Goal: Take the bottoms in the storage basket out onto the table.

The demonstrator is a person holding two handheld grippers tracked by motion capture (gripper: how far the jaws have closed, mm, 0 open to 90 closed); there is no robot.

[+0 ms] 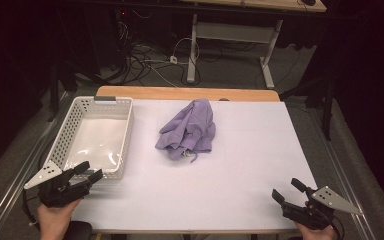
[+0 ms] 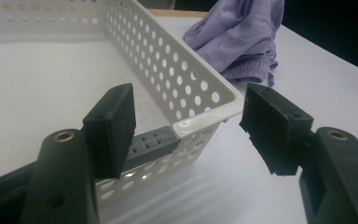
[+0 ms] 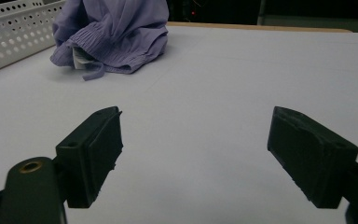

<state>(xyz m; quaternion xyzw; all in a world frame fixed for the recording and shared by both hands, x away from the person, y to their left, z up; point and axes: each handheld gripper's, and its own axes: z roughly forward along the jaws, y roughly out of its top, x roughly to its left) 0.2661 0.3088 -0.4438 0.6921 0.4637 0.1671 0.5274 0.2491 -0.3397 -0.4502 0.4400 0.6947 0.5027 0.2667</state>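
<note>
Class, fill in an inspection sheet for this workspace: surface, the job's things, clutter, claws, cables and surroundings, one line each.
Surface: white tabletop with a wooden far edge, flat and bare at the near side.
Job's things: crumpled purple garment near the table's middle; white perforated basket at the left, nothing seen inside.
Clutter: nothing seen.
Claws: left claw open at the basket's near corner; right claw open over bare table at the near right.
Cables: tangled cables on the floor beyond the table.
Surroundings: dark room, second desk frame behind.

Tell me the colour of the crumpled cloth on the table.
The cloth is lilac purple; the right gripper view shows it best.
</note>
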